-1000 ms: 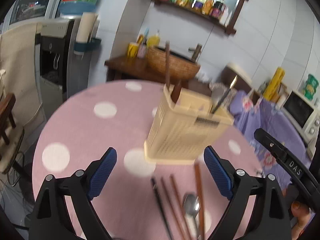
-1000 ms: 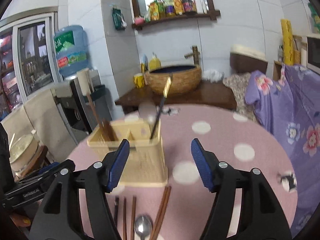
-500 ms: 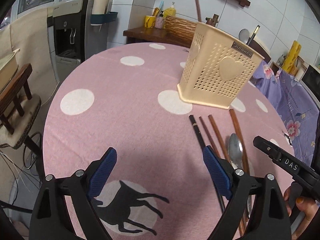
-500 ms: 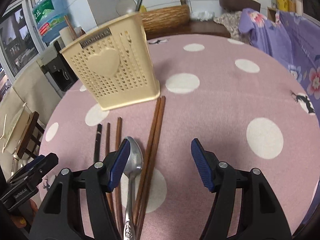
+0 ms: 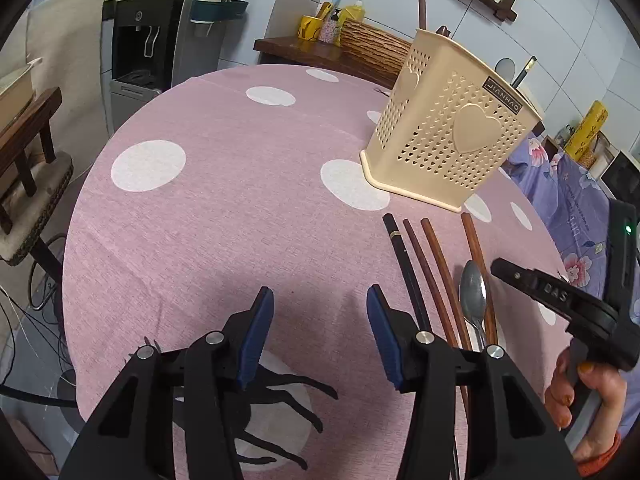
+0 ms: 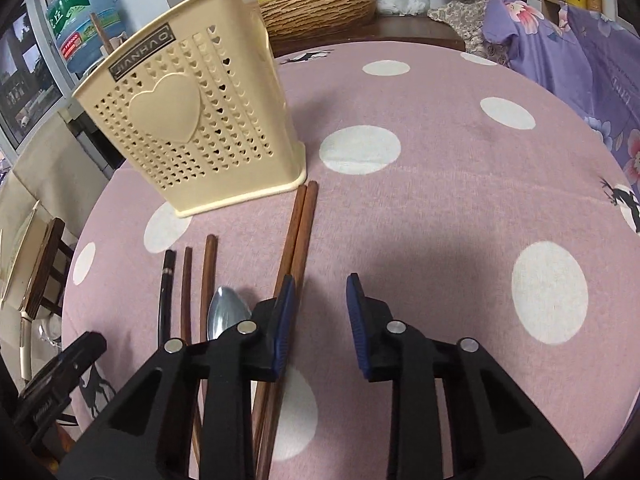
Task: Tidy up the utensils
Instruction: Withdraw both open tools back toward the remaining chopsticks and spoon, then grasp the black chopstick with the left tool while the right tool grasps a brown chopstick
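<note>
Loose utensils are laid in a row on the pink cloth before the cream holder point(image 6: 192, 120), presumably for sorting: a black chopstick point(image 6: 166, 292), brown chopsticks point(image 6: 298, 236) and a spoon point(image 6: 224, 312). The left gripper point(image 5: 316, 336) and right gripper point(image 6: 320, 320) are held low, part open, empty. Against the earlier frames, both jaws have just been closing, with nothing between them, and the holder is seen from lower
</note>
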Demonstrator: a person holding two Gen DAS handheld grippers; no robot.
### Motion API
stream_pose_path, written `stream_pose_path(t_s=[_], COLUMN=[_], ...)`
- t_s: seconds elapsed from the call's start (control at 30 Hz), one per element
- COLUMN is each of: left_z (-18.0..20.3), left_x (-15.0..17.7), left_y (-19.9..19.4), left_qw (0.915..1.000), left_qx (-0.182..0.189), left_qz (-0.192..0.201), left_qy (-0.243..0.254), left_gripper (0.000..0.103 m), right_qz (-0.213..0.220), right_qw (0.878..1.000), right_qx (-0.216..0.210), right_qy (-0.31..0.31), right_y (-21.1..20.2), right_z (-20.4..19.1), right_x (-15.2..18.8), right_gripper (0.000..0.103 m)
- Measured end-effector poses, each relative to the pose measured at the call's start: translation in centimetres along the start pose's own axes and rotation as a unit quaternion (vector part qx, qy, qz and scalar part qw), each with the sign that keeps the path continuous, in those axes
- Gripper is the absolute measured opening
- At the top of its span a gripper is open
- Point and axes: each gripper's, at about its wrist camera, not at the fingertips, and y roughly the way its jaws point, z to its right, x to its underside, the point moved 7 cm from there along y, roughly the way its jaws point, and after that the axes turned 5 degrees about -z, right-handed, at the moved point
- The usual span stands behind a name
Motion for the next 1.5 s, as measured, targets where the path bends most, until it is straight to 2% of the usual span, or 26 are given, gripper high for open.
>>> stream_pose_path(t_s=[0.37,0.47,0.77,0.97,1.13,1.5], left_z=[1.0,1.2,1.4,1.4,1.6,2.3], left_x=[0.7,0.8,1.2,1.1,1.3,1.3], left_y=[0.5,0.4,0.4,0.3,0.3,0.6], left_qw=[0.9999,0.9999,0.9998,0.9998,0.9998,0.9995], left_qx=[-0.001,0.002,0.002,0.005,0.008,0.002], left_qz=[-0.005,-0.006,-0.007,-0.008,-0.008,-0.012], left_qy=[0.016,0.015,0.019,0.018,0.018,0.031], left_gripper=[0.049,0.049,0.049,0.049,0.049,0.049], right_qz=[-0.017,-0.015,-0.03,-0.031,-0.051,-0.048], right_qw=[0.994,0.998,0.995,0.999,0.998,0.996], right_qx=[0.092,0.053,0.085,0.016,0.022,0.071], right_qy=[-0.051,-0.014,-0.051,-0.007,-0.019,-0.034], right_y=[1.2,0.8,1.5,0.9,1.7,2.7], right_z=[-0.3,-0.1,-0.9,-0.8,-1.1,-1.8], right_x=[-1.3,-1.8,-1.6,-1.9,-1.8,-3.3], right_gripper=[0.023,0.023,0.023,0.023,0.023,0.023])
